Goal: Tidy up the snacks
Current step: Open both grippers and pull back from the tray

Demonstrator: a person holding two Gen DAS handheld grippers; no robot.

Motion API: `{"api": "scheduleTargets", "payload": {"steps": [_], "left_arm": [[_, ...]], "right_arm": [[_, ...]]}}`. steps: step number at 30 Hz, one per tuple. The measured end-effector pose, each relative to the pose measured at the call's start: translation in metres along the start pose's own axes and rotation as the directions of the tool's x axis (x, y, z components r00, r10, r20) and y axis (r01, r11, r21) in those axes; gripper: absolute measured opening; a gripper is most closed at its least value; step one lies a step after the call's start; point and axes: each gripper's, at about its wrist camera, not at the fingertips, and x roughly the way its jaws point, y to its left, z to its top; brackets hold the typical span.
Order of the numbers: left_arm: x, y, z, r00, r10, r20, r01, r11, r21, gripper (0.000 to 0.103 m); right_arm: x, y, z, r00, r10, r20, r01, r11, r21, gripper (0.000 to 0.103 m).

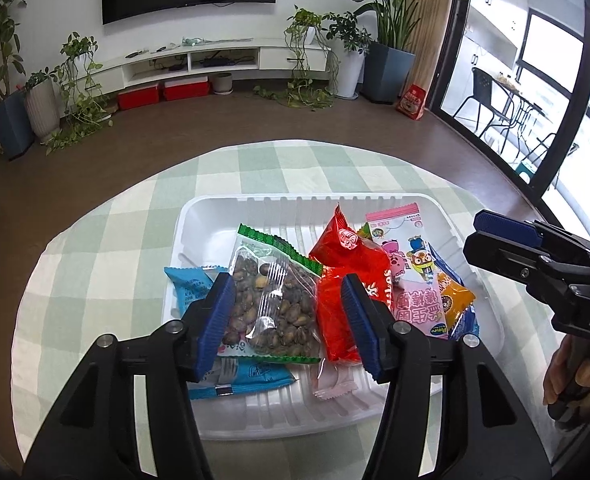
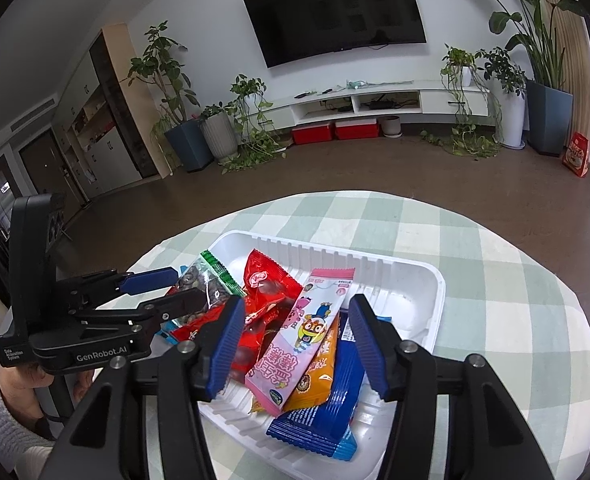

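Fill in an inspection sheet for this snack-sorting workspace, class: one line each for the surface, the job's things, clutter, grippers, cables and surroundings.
Surface: round table under a green-and-white checked cloth.
Job's things: white tray holding a clear bag of nuts, a red packet, a pink cartoon packet, an orange packet, a dark blue packet and light blue packets.
Clutter: nothing seen on the cloth outside the tray.
Grippers: left gripper open above the nuts; right gripper open above the pink packet; neither grips anything.
Cables: some inside the TV shelf.
Surroundings: wall TV, potted plants, red boxes.
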Motion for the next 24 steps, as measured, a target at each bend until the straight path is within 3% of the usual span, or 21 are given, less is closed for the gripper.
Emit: {"api": "scheduleTargets", "payload": {"steps": [24], "left_arm": [[-0.060,-0.015,-0.037,0.998,0.035,0.056,-0.034,0.999,-0.021,0.053]], "right_arm": [[-0.029,0.031,-0.006,0.998,-0.025,0.057,0.030,0.996,-0.083,0.068]]}}
